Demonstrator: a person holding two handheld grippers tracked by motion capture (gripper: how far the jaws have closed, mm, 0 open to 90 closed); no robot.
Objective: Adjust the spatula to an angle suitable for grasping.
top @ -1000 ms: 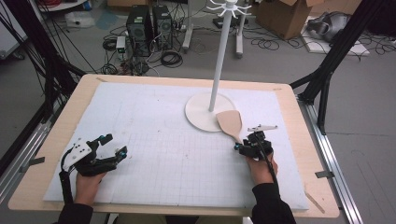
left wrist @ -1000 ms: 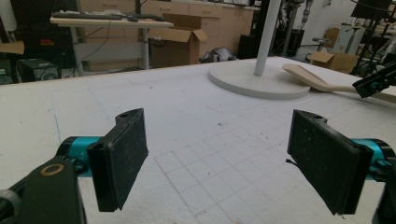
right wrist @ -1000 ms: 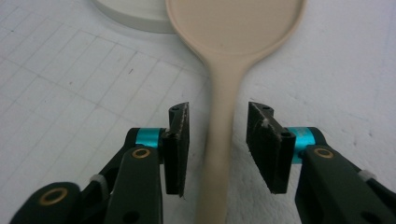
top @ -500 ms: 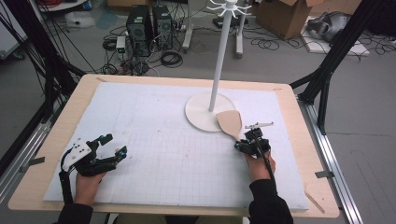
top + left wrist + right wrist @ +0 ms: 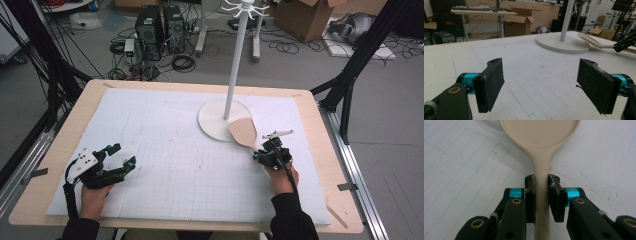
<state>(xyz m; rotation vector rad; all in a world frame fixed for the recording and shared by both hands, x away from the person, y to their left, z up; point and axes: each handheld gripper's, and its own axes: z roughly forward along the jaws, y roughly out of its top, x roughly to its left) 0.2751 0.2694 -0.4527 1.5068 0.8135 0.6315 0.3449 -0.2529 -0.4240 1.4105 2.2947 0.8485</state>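
Right gripper (image 5: 263,152): jaws have just been closing and now clamp the handle of the wooden spatula (image 5: 243,131), whose blade overlaps the rim of the white stand base (image 5: 212,117), right of centre on the tabletop (image 5: 320,125). Left gripper (image 5: 116,159): jaws spread, nothing between them, near the front-left edge. Broad bare mat (image 5: 165,135) lies between the two.

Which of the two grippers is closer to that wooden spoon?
The right gripper: its jaws are clamped on the wooden spoon by the handle. The left gripper rests open across the table, far from it.
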